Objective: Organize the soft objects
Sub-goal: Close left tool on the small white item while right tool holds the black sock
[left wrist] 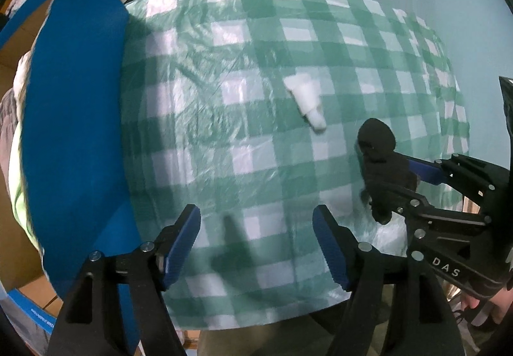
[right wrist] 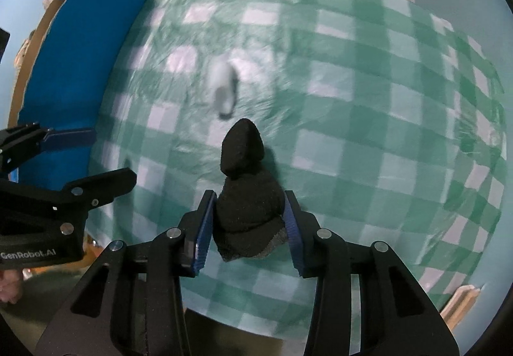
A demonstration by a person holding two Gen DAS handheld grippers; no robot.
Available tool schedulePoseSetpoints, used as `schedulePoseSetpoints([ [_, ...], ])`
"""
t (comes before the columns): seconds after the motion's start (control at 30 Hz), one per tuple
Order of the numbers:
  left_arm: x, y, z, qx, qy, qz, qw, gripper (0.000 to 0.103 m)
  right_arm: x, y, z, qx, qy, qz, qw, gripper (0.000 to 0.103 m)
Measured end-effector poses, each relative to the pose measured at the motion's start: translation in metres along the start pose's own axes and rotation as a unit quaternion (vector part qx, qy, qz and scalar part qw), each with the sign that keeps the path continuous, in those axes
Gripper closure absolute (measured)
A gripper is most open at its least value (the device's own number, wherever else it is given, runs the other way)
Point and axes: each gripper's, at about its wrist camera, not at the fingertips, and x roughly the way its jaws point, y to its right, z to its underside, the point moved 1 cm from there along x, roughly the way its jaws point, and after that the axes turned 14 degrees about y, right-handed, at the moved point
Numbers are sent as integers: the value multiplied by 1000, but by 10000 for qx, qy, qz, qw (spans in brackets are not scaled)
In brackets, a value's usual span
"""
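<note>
White "DAS" on right gripper (left wrist: 394,182); "GenRobot.AI" on left gripper (right wrist: 93,154).

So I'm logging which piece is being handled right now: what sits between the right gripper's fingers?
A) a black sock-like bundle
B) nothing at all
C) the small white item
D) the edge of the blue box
A: in the right wrist view the right gripper has its blue pads pressed on both sides of the black sock-like bundle, while the small white item lies apart on the checked cloth.
</note>
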Motion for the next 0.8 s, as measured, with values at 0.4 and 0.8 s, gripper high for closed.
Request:
schedulePoseSetpoints([
  [0.4, 26, 12, -38, -527, 48, 133, 9985, 27, -18, 50, -30, 162, 185, 134, 9996, 62],
  [0.8, 55, 18, -67, -944, -70, -199, 9953, 27, -19, 75, -48, 233, 232, 74, 9994, 62],
])
